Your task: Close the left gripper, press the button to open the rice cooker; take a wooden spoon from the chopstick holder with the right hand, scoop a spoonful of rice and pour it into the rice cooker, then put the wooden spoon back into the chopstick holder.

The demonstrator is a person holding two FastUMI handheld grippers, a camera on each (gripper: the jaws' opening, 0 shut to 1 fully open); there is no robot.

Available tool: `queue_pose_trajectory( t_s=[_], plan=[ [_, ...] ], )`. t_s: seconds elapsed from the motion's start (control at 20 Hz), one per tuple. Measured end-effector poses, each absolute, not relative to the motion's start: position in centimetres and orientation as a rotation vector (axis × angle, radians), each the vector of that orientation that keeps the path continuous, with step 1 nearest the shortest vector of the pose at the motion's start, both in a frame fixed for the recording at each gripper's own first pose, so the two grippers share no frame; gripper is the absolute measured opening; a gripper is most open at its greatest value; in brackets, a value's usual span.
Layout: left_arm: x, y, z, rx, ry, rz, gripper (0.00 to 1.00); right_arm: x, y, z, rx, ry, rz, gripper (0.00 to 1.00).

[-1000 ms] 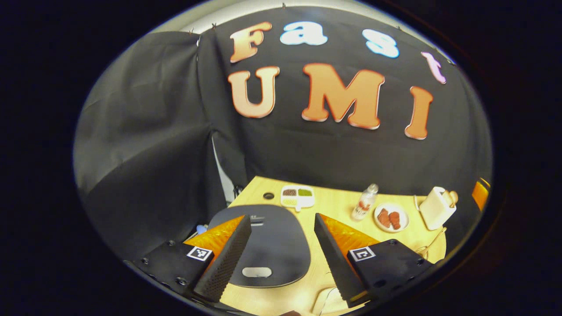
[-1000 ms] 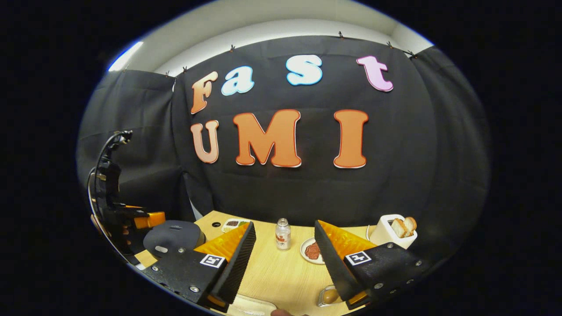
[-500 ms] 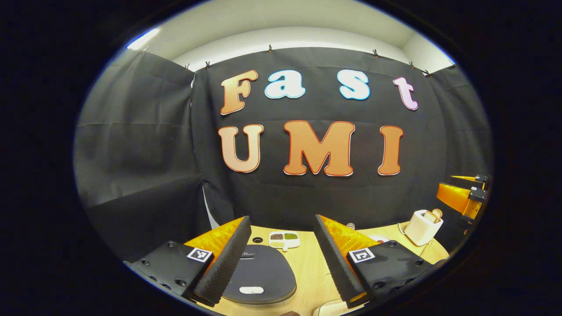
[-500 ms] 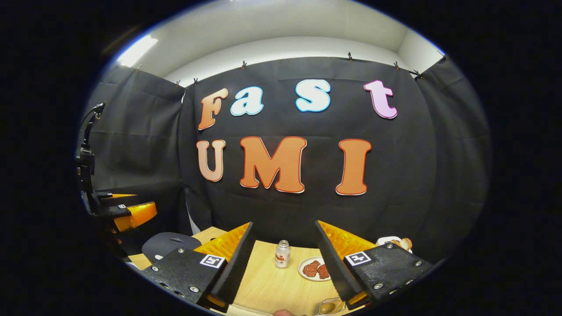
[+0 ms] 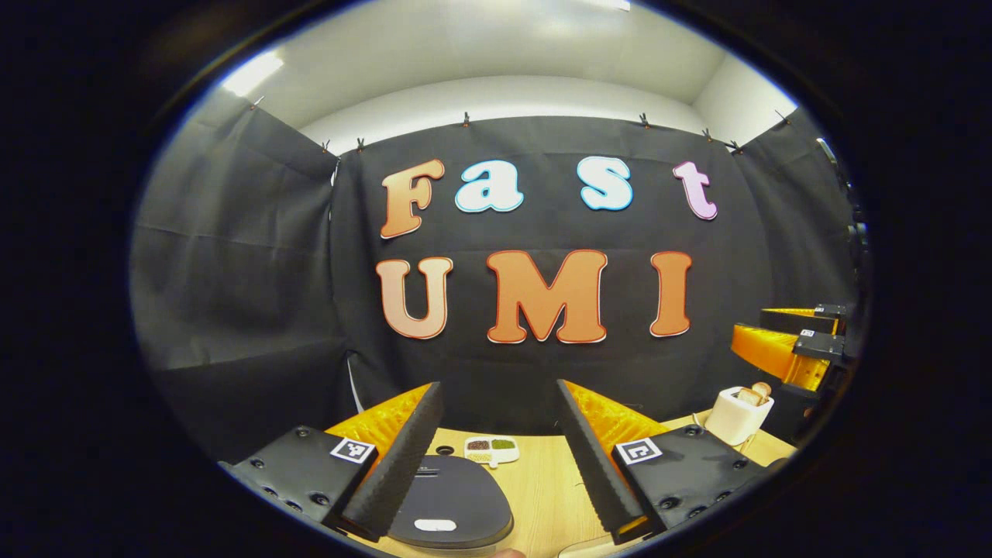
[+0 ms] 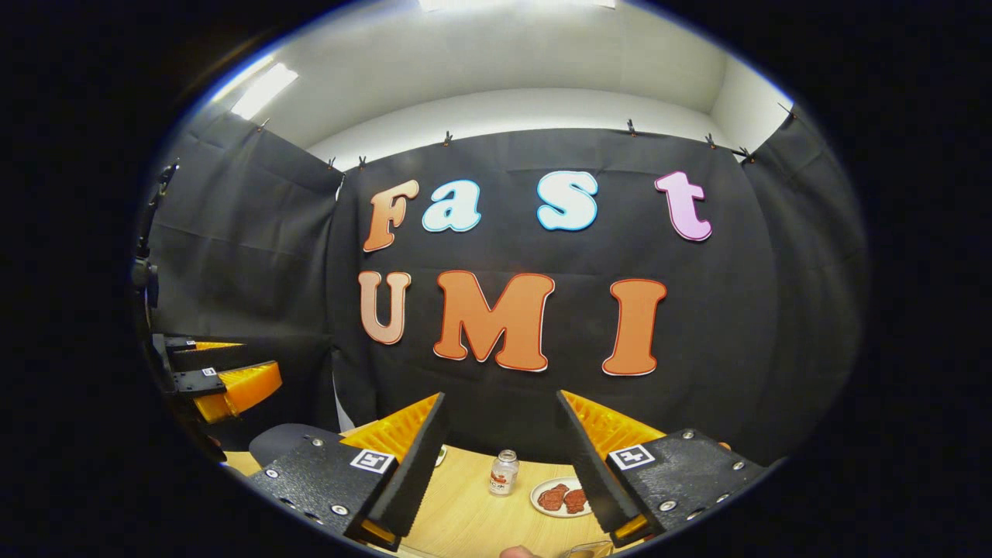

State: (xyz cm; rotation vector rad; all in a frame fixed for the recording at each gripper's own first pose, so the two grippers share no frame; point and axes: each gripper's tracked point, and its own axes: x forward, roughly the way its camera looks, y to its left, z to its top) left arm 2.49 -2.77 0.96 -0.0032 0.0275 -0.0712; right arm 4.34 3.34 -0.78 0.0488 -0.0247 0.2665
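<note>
The dark rice cooker sits low between my left gripper's fingers, lid down, with its pale oval button at the near edge. My left gripper is held above it, level, open and with nothing in it. My right gripper is also open with nothing in it, raised over the wooden table. In the right gripper view the cooker's lid shows at lower left under the left gripper. The left gripper view has the right gripper at its far right.
At the table's back stands a white divided dish of grains. A toaster with bread is at the right. A small bottle and a plate of red meat stand ahead of the right gripper. Black cloth walls the table.
Both views have tilted upward: the table and its objects have slid down to the bottom edge and more wall and ceiling show. Both grippers stay open.
</note>
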Motion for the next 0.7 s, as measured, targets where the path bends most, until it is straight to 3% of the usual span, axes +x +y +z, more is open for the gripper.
queue_pose_trajectory(
  t_s=[0.15, 0.2, 0.25, 0.3, 0.7],
  plan=[
    [2.50, -2.95, 0.85, 0.006, 0.018, -0.080, 0.96, 4.37, 3.18, -0.66, 0.061, -0.026, 0.264, 0.86],
    [2.33, -2.99, 1.13, 0.012, 0.012, -0.078, 0.96, 4.34, 3.31, -0.60, 0.059, -0.028, 0.263, 0.91],
    [2.36, -2.76, 1.34, 0.023, 0.008, -0.065, 0.96, 4.30, 3.37, -0.67, 0.058, -0.027, 0.263, 0.86],
    [2.35, -2.63, 1.25, 0.036, 0.006, -0.052, 0.96, 4.31, 3.51, -0.71, 0.058, -0.023, 0.265, 0.91],
    [2.07, -3.38, 0.97, 0.026, 0.003, -0.059, 0.96, 4.38, 3.75, -0.91, 0.064, -0.012, 0.282, 0.86]
  ],
)
